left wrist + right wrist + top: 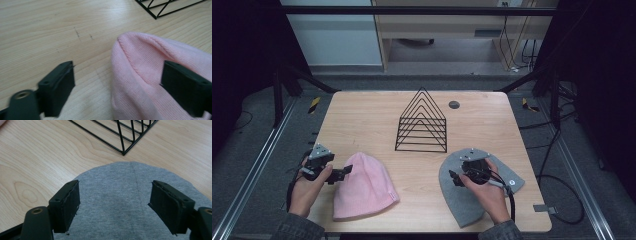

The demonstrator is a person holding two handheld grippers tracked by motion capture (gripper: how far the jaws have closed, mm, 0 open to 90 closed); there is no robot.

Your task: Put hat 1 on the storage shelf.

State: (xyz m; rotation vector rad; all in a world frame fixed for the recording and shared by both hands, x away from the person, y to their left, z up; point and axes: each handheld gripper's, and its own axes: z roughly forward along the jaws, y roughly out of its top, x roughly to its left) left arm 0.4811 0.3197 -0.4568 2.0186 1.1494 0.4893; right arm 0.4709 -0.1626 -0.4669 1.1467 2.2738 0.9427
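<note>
- High view: pale wooden worktop (pixel 492 125). Pink knitted beanie (pixel 364 187) lies flat at front left; grey jersey beanie (pixel 462 205) flat at front right. Black wire rack of nested triangles (pixel 423 122) stands behind and between them. Left tongs (pixel 343 172) at the pink beanie's left edge; right tongs (pixel 454 177) over the grey beanie.
- Left gripper view: left tongs (pixel 117 82) apart, straddling the pink beanie's crown edge (pixel 150 65); one jaw over bare wood, the other over the knit. No clamping seen.
- Right gripper view: right tongs (pixel 113 202) apart, nothing clamped, above the grey beanie's rounded crown (pixel 120 185); rack corner (pixel 122 135) just beyond.
</note>
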